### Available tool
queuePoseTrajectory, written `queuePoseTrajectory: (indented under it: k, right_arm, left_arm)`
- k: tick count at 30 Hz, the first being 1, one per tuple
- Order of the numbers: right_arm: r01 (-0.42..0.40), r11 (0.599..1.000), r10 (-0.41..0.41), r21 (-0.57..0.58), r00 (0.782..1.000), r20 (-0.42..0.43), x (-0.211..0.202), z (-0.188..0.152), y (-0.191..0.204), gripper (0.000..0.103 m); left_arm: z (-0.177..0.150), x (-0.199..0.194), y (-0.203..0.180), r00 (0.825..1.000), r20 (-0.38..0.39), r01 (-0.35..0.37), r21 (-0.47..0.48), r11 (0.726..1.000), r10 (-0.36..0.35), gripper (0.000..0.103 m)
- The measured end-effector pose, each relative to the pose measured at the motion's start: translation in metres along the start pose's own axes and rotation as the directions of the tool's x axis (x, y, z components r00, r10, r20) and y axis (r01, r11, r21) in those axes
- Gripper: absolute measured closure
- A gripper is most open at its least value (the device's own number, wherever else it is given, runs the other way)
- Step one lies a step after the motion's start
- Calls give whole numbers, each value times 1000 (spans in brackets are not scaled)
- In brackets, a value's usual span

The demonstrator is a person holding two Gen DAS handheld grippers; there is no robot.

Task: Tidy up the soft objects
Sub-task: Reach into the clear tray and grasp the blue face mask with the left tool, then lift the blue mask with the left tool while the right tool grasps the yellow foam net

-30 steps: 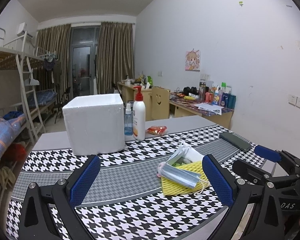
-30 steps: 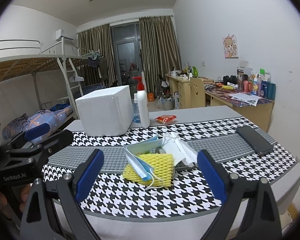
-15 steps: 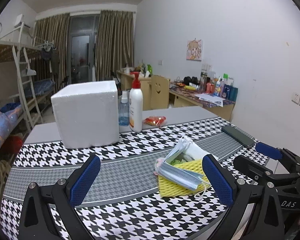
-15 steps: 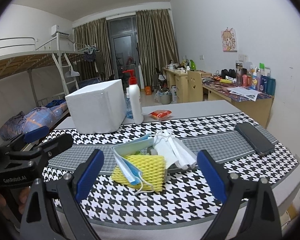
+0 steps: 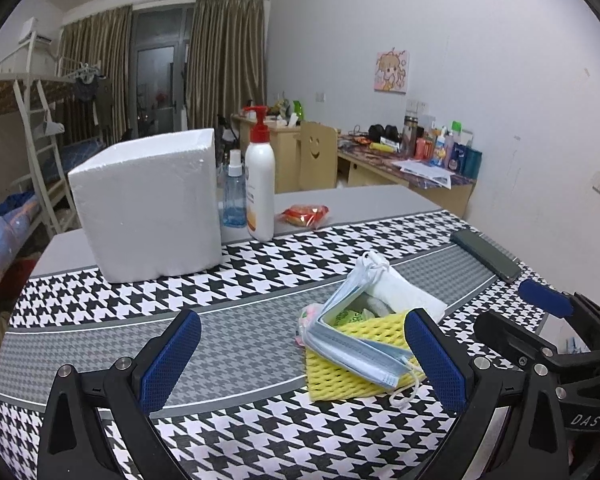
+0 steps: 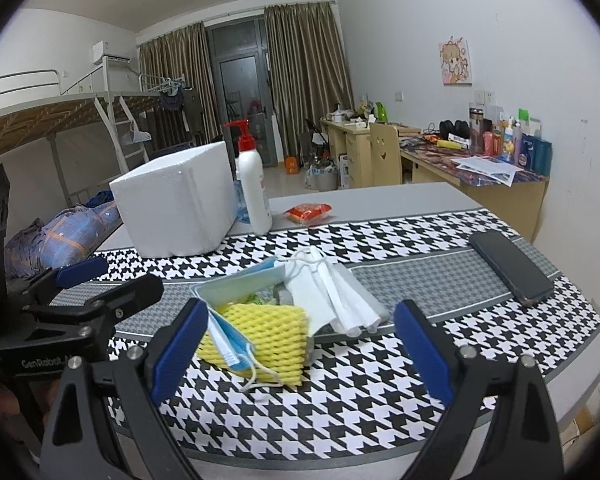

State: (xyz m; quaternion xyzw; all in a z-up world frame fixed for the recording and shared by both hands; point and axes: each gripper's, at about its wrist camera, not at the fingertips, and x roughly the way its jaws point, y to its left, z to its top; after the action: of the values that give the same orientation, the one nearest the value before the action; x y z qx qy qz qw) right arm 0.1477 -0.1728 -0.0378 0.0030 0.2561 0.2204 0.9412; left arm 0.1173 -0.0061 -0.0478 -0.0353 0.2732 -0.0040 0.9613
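A pile of soft things lies on the houndstooth cloth: a yellow foam net (image 5: 350,376) (image 6: 266,338), blue face masks (image 5: 354,354) (image 6: 230,344) draped over it, and white masks (image 5: 400,294) (image 6: 336,300) behind. Small green and pink items sit under the masks. My left gripper (image 5: 300,354) is open and empty, just before the pile, which lies towards its right finger. My right gripper (image 6: 300,344) is open and empty, with the pile between its fingers' line of sight. Each gripper shows in the other's view, the right one (image 5: 548,332) and the left one (image 6: 92,288).
A white foam box (image 5: 148,204) (image 6: 176,204) stands at the back left, with a spray bottle (image 5: 234,192) and a pump bottle (image 5: 260,184) (image 6: 252,188) beside it. A red snack packet (image 5: 306,214) lies behind. A dark phone (image 5: 486,256) (image 6: 510,272) lies at the right.
Both grippers have moved in closer to the pile, which now looks larger and sits further left in the right wrist view. Both stay open.
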Motion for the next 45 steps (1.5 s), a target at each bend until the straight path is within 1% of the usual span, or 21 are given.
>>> queuePoseTrajectory:
  k: [5,9,16,20,26,28,30,34,35,37,38,39,40,42,43,45]
  right_arm:
    - [-6,1000,6,3,1000,-19,9,0,-4,6]
    - [-13,1000,13,-1,999,-34,14,0,-4,6]
    - [-15,1000,15,1,998,-56,22,-1,-8,6]
    - [-18,1000,18,7,998,-67,25,-3,-12,6]
    - [-25,1000,25,8,997,-78,29,-5,-13,6]
    - [-28,1000,28,3,996,-82,31,-5,-13,6]
    - [-30,1000,30,1,996,-86,33,-5,-14,6]
    - [-35,999,35,2,995,-94,36,-6,-14,6]
    - [-37,999,37,2,995,-96,37,-6,-14,6]
    - [-40,999,40,1,994,-101,39,-7,-15,6]
    - [-42,999,42,1,994,-105,40,-8,-15,6]
    - [-46,999,46,1,993,-110,42,-8,-14,6]
    - [-49,999,49,1,992,-113,43,-9,-14,6]
    - [-59,998,58,-3,991,-122,45,-11,-12,6]
    - [-64,998,62,-6,990,-125,45,-12,-10,6]
    - [-74,997,72,-12,989,-129,46,-13,-9,6]
  left_arm:
    - [0,15,1,999,-40,4,-8,1000,-4,1]
    - [1,28,1,997,-74,-10,-16,1000,9,1]
    - [-2,49,2,991,-136,-11,-31,999,6,1]
    - [0,54,4,988,-154,-10,-41,999,4,2]
    - [0,68,5,981,-193,-16,-53,998,6,17]
    - [-2,72,6,978,-209,-8,-61,998,-5,27]
    - [-3,77,6,973,-230,4,-68,998,-20,31]
    - [-7,82,6,966,-257,19,-77,997,-39,45]
    - [-9,83,7,964,-261,23,-81,996,-44,47]
    - [-11,82,8,963,-266,29,-87,996,-52,57]
    - [-11,82,9,962,-267,32,-92,995,-56,58]
    - [-12,81,9,961,-268,36,-95,995,-61,64]
    - [-12,81,9,961,-269,37,-92,995,-60,73]
    - [-13,80,8,962,-267,34,-88,996,-56,76]
    - [-13,79,9,963,-264,35,-87,996,-57,81]
    - [-13,77,9,964,-261,34,-90,995,-57,83]
